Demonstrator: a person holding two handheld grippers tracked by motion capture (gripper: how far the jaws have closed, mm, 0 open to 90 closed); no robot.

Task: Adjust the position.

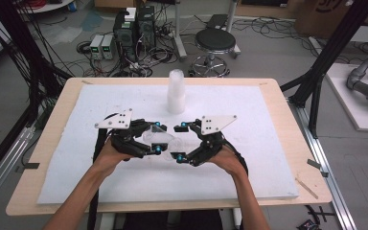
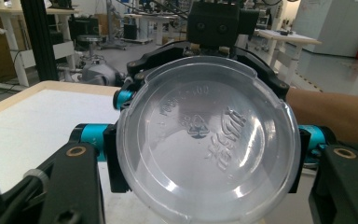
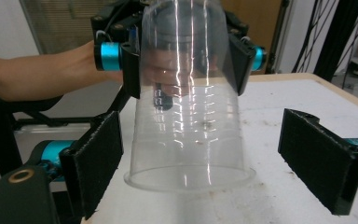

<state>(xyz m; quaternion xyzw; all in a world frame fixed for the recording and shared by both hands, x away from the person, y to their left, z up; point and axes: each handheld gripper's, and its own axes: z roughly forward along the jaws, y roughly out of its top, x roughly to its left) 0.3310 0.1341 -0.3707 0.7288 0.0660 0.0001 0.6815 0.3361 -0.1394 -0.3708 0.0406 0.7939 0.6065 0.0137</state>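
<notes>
Lab floor with cable clutter, power boxes and a round stool (image 1: 214, 42) sits beyond the wooden worktop (image 1: 43, 158), which carries a white foam sheet (image 1: 100, 177) over most of its top.

Near edge in the high view: two forearms enter from the bottom, each hand on a set of tongs.

Left tongs (image 1: 156, 138): clamped on a clear plastic cup (image 1: 165, 139), pads pressing the cup wall near its closed end. Cup lies on its side above the foam, middle of the worktop, open rim pointing toward the right tongs. Left gripper view looks straight at the cup (image 2: 205, 140) base, embossed marks readable as texture only, black pads touching it on both sides.

Right tongs (image 1: 179, 142): spread wide, nothing gripped. Right gripper view shows the two felt-faced pads (image 3: 98, 158) standing either side of the cup (image 3: 189, 102) rim, both clear of it, no contact. Same view shows the left tongs (image 3: 182, 56) holding the cup's narrow end farther off.

Farther back on the foam: stack of clear cups (image 1: 176, 93), upright, rims down, well apart from both tongs, near the far edge centre.
</notes>
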